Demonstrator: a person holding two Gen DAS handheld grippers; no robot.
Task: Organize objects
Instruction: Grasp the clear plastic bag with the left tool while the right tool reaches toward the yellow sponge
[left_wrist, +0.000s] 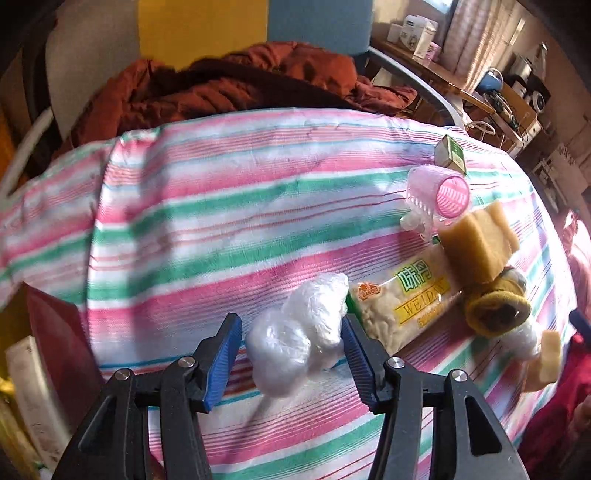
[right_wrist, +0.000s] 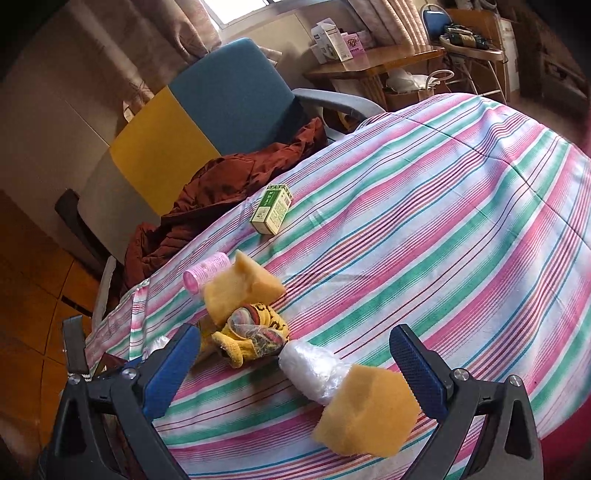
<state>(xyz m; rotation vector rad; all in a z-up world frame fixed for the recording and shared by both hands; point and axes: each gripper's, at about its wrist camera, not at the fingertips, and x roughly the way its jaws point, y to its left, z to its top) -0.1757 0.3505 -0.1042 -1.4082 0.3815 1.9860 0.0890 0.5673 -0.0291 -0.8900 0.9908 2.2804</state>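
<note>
My left gripper (left_wrist: 291, 354) is open, its blue pads on either side of a crumpled clear plastic bag (left_wrist: 299, 339) on the striped cloth (left_wrist: 221, 206). To its right lie a snack packet (left_wrist: 402, 306), a tan sponge (left_wrist: 480, 240), a rolled yellow sock (left_wrist: 495, 310), a pink hair roller (left_wrist: 443, 195) and a small green box (left_wrist: 450, 153). My right gripper (right_wrist: 295, 365) is open above the cloth, with a plastic wad (right_wrist: 314, 369) and a yellow sponge (right_wrist: 365, 410) between its fingers. The sock (right_wrist: 251, 328), another sponge (right_wrist: 240, 288), the roller (right_wrist: 207, 273) and the green box (right_wrist: 271, 210) lie beyond.
A blue and yellow chair (right_wrist: 207, 110) with a rust-red jacket (right_wrist: 207, 199) stands behind the table. A wooden side table (right_wrist: 373, 62) with boxes is further back. A dark red box (left_wrist: 59, 339) sits at the left table edge.
</note>
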